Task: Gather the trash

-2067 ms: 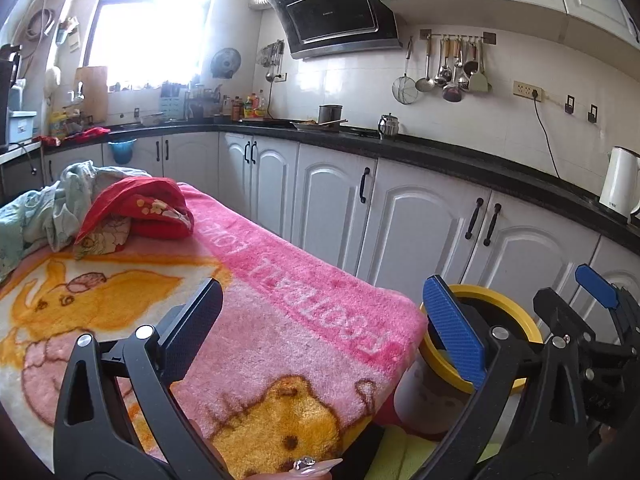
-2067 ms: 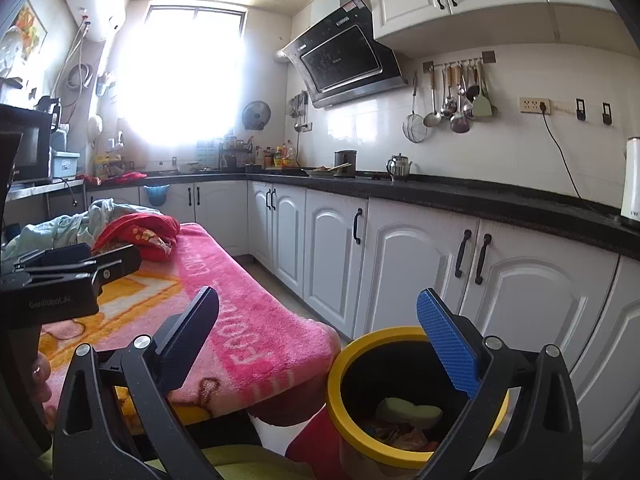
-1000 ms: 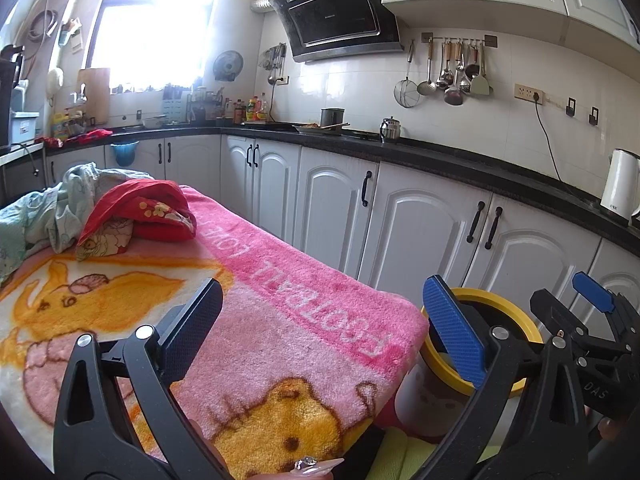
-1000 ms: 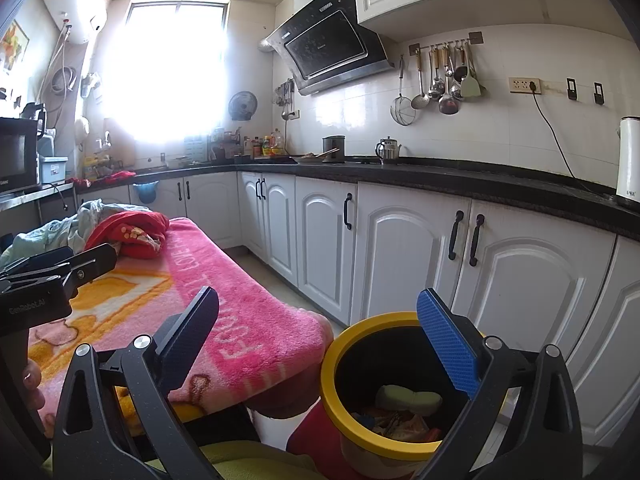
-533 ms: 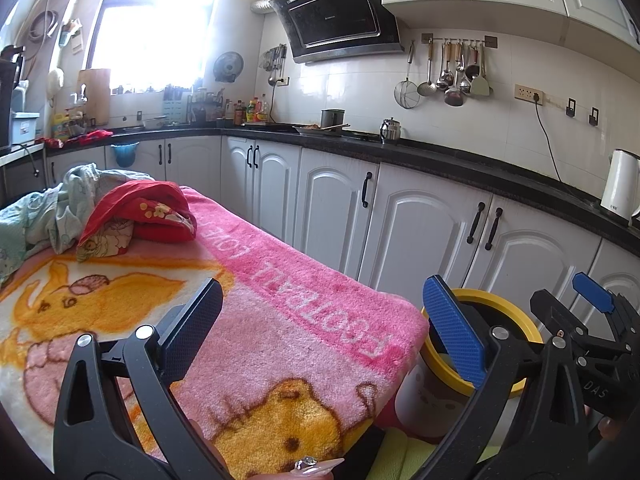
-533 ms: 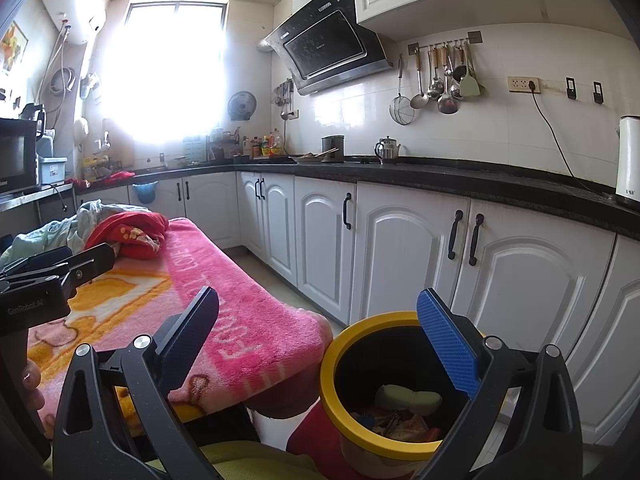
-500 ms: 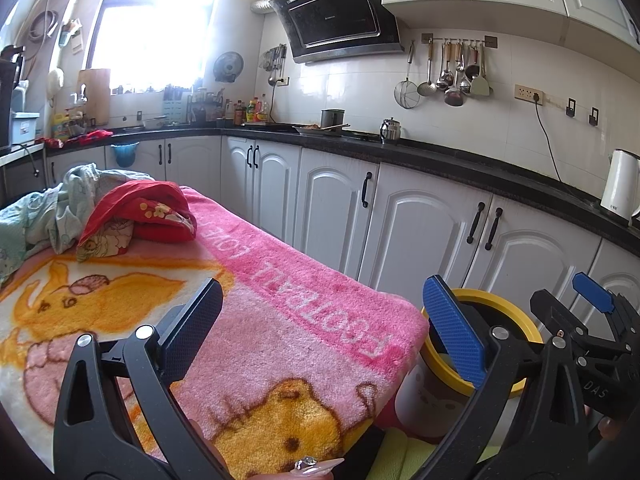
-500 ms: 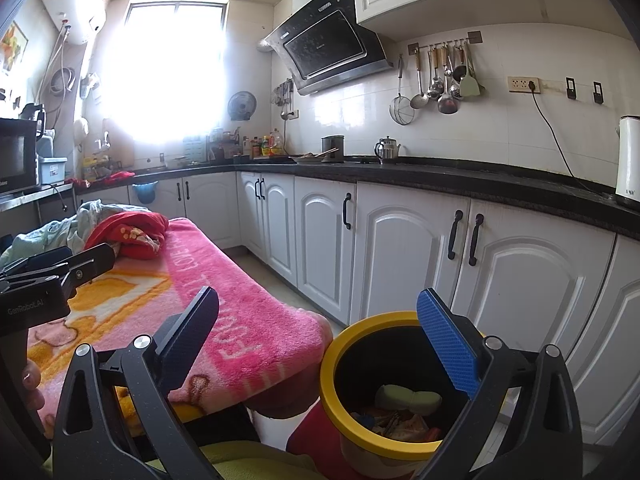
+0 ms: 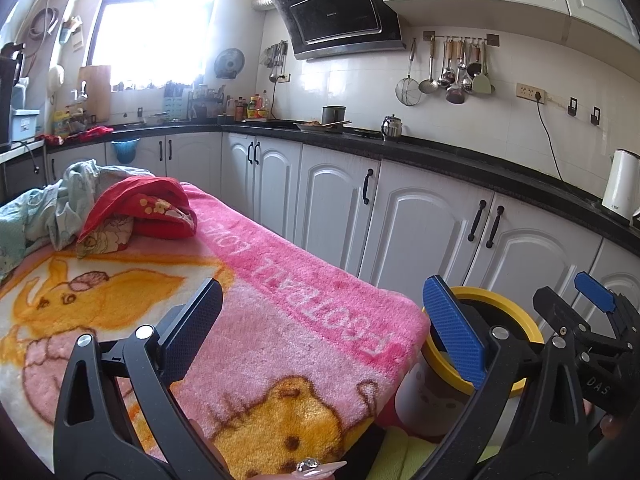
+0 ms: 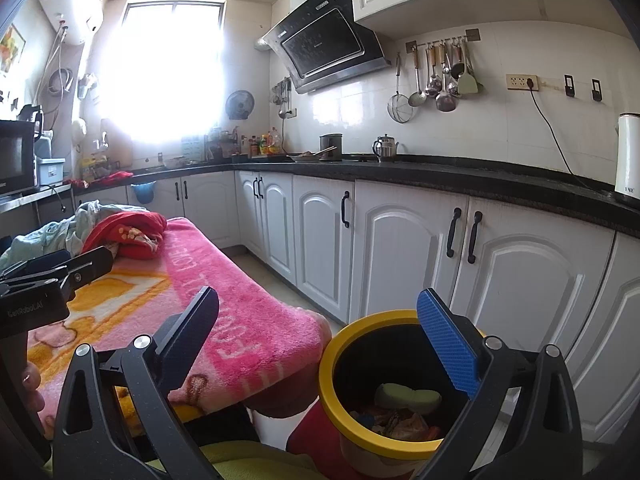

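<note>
The right gripper (image 10: 316, 336) has its jaws spread wide with nothing between them, and it hangs just above the yellow-rimmed bin (image 10: 344, 344). The left gripper (image 9: 320, 332) is likewise wide apart and empty, held over the pink blanket (image 9: 280, 280) beside the bin.

In the right wrist view the bin's dark interior is open to sight: a pale green sponge-like piece (image 10: 408, 396) lies on top of crumpled wrappers (image 10: 396, 420), whose kinds are too jumbled to tell. The blue pad on the gripper's right finger covers part of the bin's far rim.

The left wrist view shows only the bin's rim (image 9: 516, 320) and a bit of its white printed side; its contents are hidden behind the gripper finger. That view does show the right gripper (image 9: 592, 320) poised by the bin, its lower part cut off at the frame edge.

Beyond the bin on the blanket, a red bundle of cloth (image 9: 140, 208) lies against pale crumpled fabric (image 9: 48, 208). A fingertip with a jewelled nail (image 9: 316, 466) pokes in at the bottom edge.
</note>
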Tool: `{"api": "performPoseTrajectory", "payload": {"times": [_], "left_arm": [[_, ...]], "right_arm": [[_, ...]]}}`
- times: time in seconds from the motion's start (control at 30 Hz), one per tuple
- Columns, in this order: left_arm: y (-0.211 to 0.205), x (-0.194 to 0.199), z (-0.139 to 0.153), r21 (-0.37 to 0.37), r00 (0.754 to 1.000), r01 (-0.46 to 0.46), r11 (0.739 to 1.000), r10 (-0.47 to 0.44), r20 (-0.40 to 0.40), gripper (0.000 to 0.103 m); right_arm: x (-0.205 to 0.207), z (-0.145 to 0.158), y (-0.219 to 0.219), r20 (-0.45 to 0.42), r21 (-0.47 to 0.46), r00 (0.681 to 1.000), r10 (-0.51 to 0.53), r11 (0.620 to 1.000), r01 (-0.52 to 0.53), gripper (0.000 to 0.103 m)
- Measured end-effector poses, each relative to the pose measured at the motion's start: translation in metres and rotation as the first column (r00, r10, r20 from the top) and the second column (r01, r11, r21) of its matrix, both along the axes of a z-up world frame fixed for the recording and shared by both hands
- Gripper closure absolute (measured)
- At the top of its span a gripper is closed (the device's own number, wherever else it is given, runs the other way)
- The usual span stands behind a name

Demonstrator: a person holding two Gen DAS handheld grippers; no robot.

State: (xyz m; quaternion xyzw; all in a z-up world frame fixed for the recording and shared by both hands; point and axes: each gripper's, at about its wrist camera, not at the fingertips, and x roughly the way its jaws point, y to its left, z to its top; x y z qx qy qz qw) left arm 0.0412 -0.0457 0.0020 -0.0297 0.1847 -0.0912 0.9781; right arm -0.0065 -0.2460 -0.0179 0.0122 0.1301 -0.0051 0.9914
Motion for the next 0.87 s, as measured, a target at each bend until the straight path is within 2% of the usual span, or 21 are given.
{"api": "performPoseTrajectory", "payload": {"times": [0.33,0.43,0.5,0.57,0.63,0.67,0.7,0.77,0.8,0.87], "left_arm": [[0.007,0.004,-0.001,-0.023,1.0,0.001,1.0,-0.001,-0.028,0.011],[0.033,0.009,0.002,-0.07,0.997,-0.04,0.997,0.035,-0.071,0.011],[0.071,0.012,0.002,-0.113,0.989,-0.118,0.986,0.107,-0.107,0.011],[0.113,0.013,0.002,-0.112,0.971,-0.214,0.97,0.198,-0.138,0.011],[0.174,0.011,0.0,-0.065,0.923,-0.36,0.931,0.345,-0.172,0.011],[0.214,0.006,-0.003,-0.036,0.879,-0.451,0.892,0.437,-0.193,0.011],[0.24,0.003,-0.006,-0.011,0.846,-0.503,0.864,0.49,-0.209,0.011],[0.316,-0.001,-0.021,0.094,0.742,-0.616,0.782,0.616,-0.264,0.011],[0.349,-0.002,-0.031,0.144,0.68,-0.663,0.735,0.671,-0.294,0.011],[0.412,-0.003,-0.051,0.202,0.57,-0.717,0.667,0.728,-0.38,0.011]], "right_arm": [[-0.003,0.002,0.002,0.008,-0.021,1.0,0.004,1.0,-0.003,0.006],[0.003,0.009,0.009,0.013,-0.029,1.0,0.025,0.999,-0.024,0.006],[0.011,0.016,0.019,-0.009,-0.016,0.998,0.054,0.998,-0.054,0.006],[0.023,0.026,0.044,-0.021,0.01,0.992,0.124,0.992,-0.124,0.006],[0.032,0.035,0.077,-0.022,0.021,0.979,0.202,0.979,-0.201,0.006],[0.038,0.039,0.102,-0.022,0.037,0.964,0.263,0.964,-0.263,0.006],[0.043,0.043,0.123,-0.033,0.04,0.948,0.317,0.948,-0.316,0.006],[0.056,0.044,0.196,-0.109,0.051,0.881,0.46,0.888,-0.457,0.006],[0.059,0.041,0.233,-0.141,0.081,0.831,0.537,0.843,-0.531,0.006],[0.061,0.031,0.296,-0.232,0.113,0.737,0.635,0.77,-0.628,0.006]]}}
